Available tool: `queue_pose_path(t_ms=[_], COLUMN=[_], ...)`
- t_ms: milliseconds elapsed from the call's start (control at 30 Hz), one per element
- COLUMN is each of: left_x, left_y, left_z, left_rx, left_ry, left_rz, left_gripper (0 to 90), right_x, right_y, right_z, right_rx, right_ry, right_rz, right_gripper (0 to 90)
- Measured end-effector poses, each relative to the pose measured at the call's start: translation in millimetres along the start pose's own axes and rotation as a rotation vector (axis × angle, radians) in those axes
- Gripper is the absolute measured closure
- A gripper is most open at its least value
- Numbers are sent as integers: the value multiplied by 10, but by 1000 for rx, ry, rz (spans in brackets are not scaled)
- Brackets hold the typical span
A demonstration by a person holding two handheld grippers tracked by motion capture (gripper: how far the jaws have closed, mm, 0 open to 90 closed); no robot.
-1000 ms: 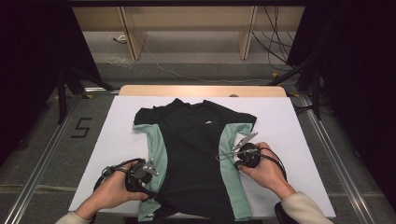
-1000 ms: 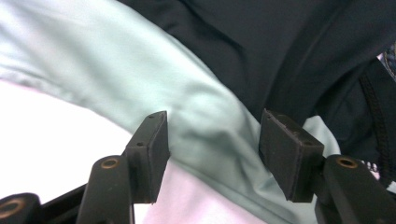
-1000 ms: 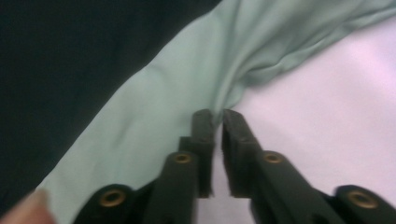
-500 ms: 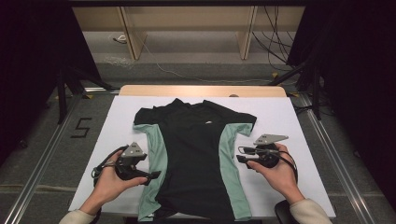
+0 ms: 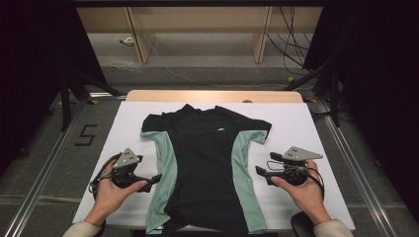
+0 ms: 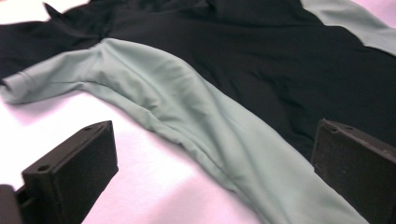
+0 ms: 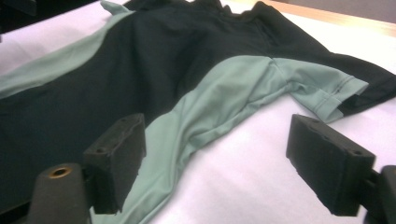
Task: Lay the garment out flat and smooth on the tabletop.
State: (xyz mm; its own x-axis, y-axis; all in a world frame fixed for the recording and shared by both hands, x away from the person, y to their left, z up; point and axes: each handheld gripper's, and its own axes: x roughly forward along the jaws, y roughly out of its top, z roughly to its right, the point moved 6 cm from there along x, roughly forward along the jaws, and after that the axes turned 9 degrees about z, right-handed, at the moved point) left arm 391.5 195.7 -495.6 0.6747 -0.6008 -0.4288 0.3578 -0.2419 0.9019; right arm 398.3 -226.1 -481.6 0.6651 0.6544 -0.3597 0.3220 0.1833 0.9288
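Your left claw point(image 5: 153, 178) and right claw point(image 5: 262, 165) have just been opening and stand wide with nothing between them, parked at either green side panel of the shirt point(image 5: 206, 163), which lies flat mid-bench point(image 5: 296, 123). Your claw views catch sleeve-seam wrinkles the high view flattens.

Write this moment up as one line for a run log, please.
item: black short-sleeved shirt with green side panels, flat on white table | left tongs: just opened, empty, beside shirt | right tongs: just opened, empty
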Motion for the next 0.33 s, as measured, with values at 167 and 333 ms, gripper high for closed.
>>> queue_pose_path(t_ms=[167,333], left_x=[-2,8], left_y=[-12,-1], left_z=[-14,-7], left_rx=[16,47], left_ry=[8,14], left_rz=[0,-4], left_gripper=[0,0], right_x=[-11,-25], right_y=[21,29], right_z=[7,15], right_rx=[-9,-16], right_ry=[-2,-16], right_rz=[21,29], right_gripper=[189,174])
